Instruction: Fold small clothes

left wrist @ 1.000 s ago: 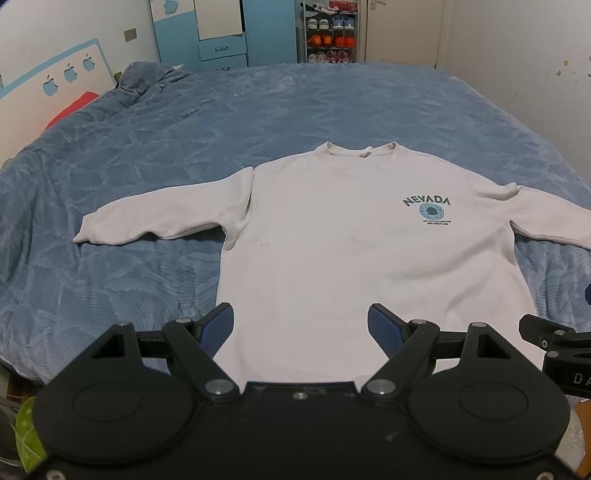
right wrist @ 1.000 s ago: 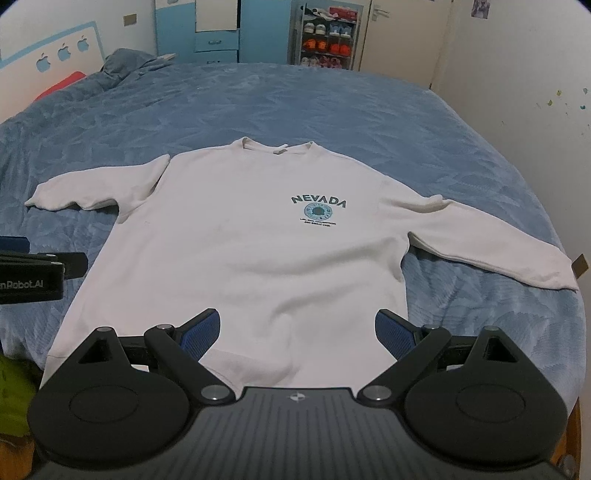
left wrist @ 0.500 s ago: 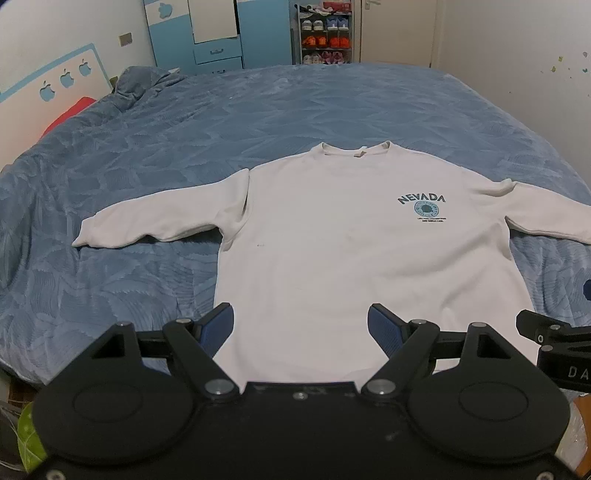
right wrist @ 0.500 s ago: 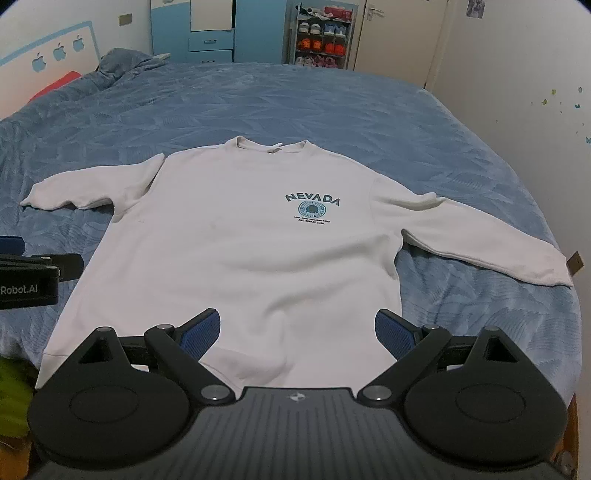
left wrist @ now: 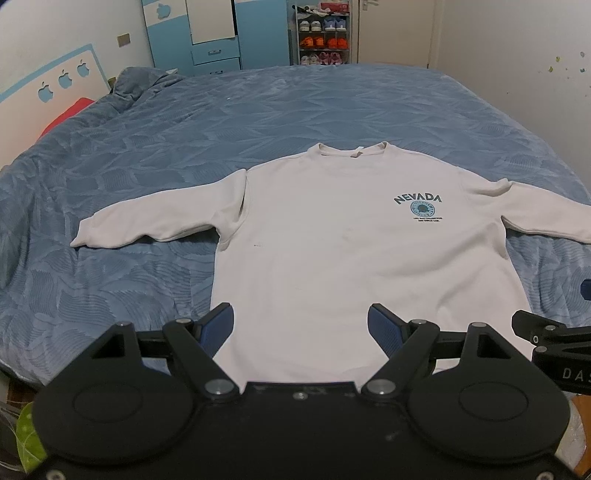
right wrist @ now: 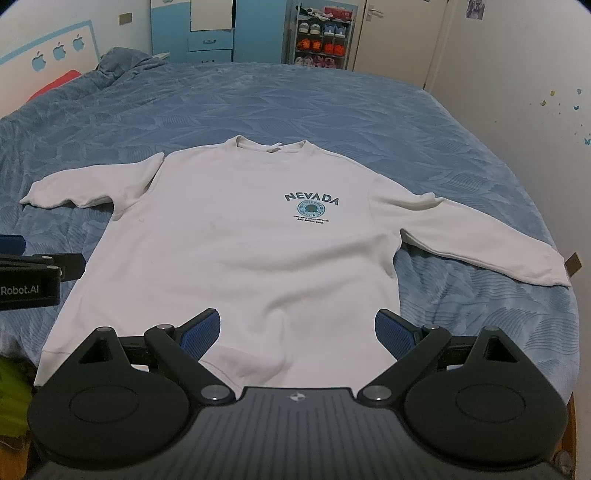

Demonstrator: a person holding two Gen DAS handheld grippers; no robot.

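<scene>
A white long-sleeved sweatshirt (left wrist: 332, 240) (right wrist: 240, 251) with a teal NEVADA print lies flat and face up on the blue bedspread (left wrist: 184, 122), both sleeves spread out to the sides. My left gripper (left wrist: 301, 323) hovers open over the hem near the shirt's left side, nothing between its blue pads. Over the hem's right half my right gripper (right wrist: 297, 330) is open too and holds nothing. Each gripper shows at the edge of the other's view.
The bed's near edge runs just below the hem. A crumpled blue blanket (left wrist: 144, 81) lies at the far left corner. Blue drawers (left wrist: 214, 37) and a shoe shelf (left wrist: 321, 33) stand against the far wall. Something green (right wrist: 11, 398) sits beside the bed, lower left.
Both grippers have risen and pulled back slightly, so the sweatshirt sits a little lower and farther in each view. Both stay open and the shirt has not moved.
</scene>
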